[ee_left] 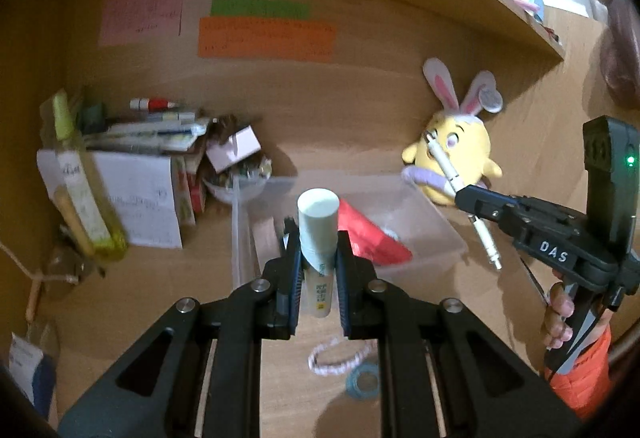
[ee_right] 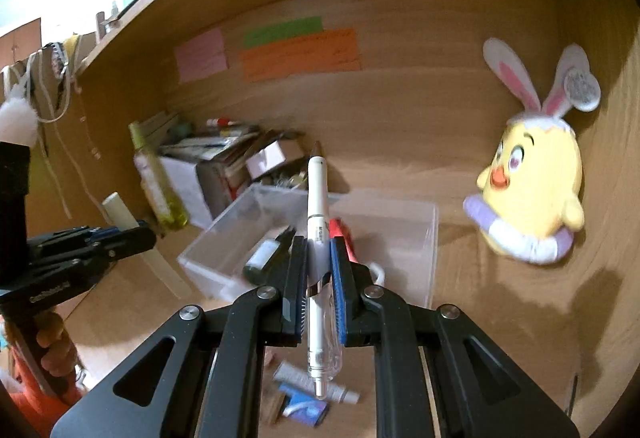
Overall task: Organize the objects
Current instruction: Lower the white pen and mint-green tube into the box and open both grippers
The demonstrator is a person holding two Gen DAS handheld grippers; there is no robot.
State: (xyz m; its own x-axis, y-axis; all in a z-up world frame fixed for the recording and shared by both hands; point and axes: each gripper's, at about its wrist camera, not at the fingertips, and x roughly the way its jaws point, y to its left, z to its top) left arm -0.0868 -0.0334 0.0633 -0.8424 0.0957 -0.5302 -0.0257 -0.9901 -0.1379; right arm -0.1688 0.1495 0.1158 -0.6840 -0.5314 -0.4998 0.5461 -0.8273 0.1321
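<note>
A pale tube (ee_left: pixel 318 238) is clamped between the fingers of the left gripper (ee_left: pixel 318 250), held roughly upright with its flat cap (ee_left: pixel 318 203) toward the camera's far side and its printed lower end hanging below the pads. A white pen (ee_right: pixel 318 238) is pinched in the same manner by the right gripper (ee_right: pixel 319 258), its long axis running along the fingers, tip pointing away and clicker end hanging down toward the tabletop (ee_right: pixel 500 318).

The relation that matters is that of each held thing to the clear plastic bin (ee_right: pixel 430 238), which is seen just ahead of and below both sets of fingers. A red packet (ee_left: pixel 372 238) and a dark bottle (ee_right: pixel 260 258) are already lying inside it. In the left wrist view the tube is seen against the bin's near wall, with the open bin beyond it; in the right wrist view the pen is lined up over the bin's near edge. Neither gripper is judged clearly nearer; both appear to be just short of the opening.

For a drop, each long thing would probably be tipped flat so that it lies along the bin's floor rather than standing on end. A yellow plush chick (ee_right: pixel 532 190) is leaning at the back wall to the right, well apart from the bin.
</note>
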